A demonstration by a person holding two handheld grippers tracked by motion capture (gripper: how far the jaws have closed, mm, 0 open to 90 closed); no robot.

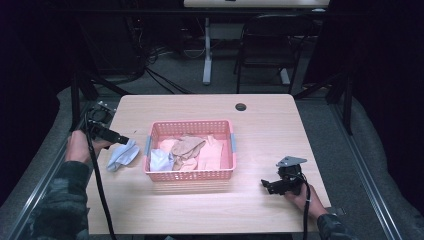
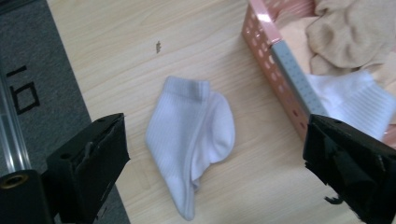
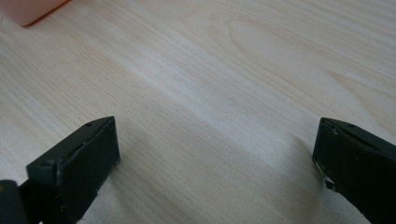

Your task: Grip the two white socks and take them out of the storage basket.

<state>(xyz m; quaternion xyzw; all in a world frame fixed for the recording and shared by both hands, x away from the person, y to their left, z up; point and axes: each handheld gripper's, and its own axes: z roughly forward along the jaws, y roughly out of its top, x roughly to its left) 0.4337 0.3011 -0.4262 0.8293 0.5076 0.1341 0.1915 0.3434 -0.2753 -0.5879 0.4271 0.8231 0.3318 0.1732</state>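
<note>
Lying flat on table, white sock (image 2: pixel 191 140) below wide-apart left gripper (image 2: pixel 215 154), beside pink basket (image 2: pixel 275 60).

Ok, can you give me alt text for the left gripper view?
A white sock lies flat on the wooden table, between and beyond the open left claw. A pink basket of clothes sits at upper right.
</note>
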